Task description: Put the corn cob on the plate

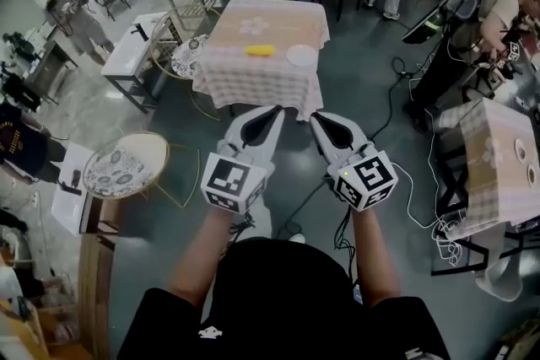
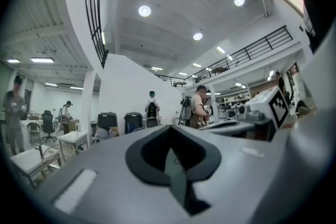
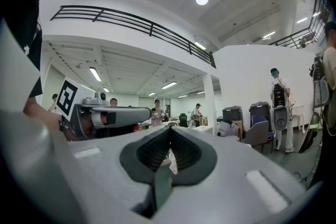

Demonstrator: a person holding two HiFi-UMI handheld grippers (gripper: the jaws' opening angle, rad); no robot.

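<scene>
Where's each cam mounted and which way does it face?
Head view: on the person's head, steeply down; shows forearms, left gripper, right gripper, table ahead with corn cob and plate.
Left gripper view: on that gripper, looking level over its shut jaws.
Right gripper view: likewise, jaws shut.
Shared: each gripper view catches the other gripper alongside.

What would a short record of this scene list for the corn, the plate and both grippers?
corn cob: lies on the clothed table, left of the plate, not touching it
plate: white, empty, same table
left gripper: shut, empty, held level, short of the table
right gripper: shut, empty, beside the left
task: corn not yet on plate
</scene>
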